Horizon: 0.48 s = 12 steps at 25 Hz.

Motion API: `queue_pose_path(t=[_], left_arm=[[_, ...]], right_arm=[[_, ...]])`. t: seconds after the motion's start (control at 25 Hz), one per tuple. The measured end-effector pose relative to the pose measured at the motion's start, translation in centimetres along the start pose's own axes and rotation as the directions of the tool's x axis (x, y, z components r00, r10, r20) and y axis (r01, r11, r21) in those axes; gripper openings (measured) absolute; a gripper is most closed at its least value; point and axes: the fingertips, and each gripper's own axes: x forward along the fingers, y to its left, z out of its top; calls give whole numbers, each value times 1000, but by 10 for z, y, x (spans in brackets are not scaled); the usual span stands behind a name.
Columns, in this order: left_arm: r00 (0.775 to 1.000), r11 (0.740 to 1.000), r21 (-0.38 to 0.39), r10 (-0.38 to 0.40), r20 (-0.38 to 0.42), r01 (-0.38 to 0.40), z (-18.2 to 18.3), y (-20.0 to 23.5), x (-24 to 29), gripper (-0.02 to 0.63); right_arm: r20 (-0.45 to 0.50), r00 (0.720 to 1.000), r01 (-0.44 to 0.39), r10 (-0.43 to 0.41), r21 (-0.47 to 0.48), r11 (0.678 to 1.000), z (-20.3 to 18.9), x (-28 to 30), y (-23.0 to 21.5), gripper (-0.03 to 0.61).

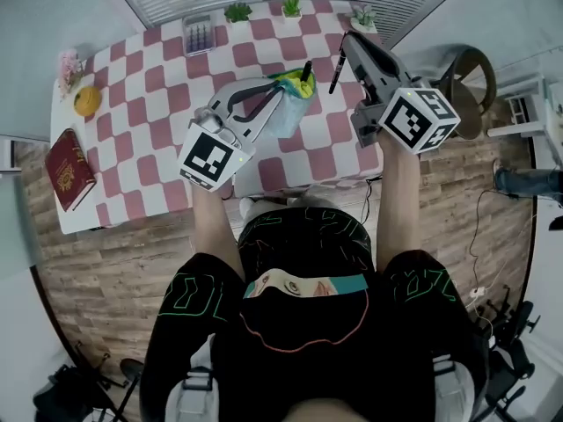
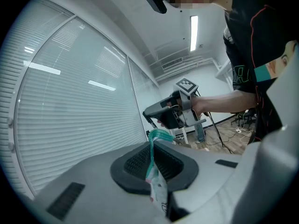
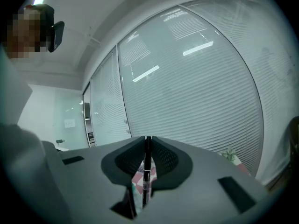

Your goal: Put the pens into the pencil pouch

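Over the checked table (image 1: 132, 130) the left gripper (image 1: 278, 93) pinches the pouch (image 1: 292, 105) rim and the right gripper (image 1: 347, 40) clamps a pen (image 1: 334, 76), which probably next needs lowering into the pouch mouth.

Checkered table (image 1: 132, 112), wood floor (image 1: 106, 280), blinds (image 2: 70, 115).

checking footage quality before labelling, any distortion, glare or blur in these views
Head view: sharp, evenly lit, fisheye bows the table edges. Left gripper view: dark vignette, blinds curve, ceiling light blown out. Right gripper view: dimmer, light reflections on the window, pen fairly sharp.
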Motion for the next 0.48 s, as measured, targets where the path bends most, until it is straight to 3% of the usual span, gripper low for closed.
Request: queue_pose_path(t=[0.48], left_arm=[[999, 999, 28, -44, -29, 45, 4, -8, 34, 15]], right_arm=[[155, 987, -38, 43, -36, 999, 64, -7, 2, 49]])
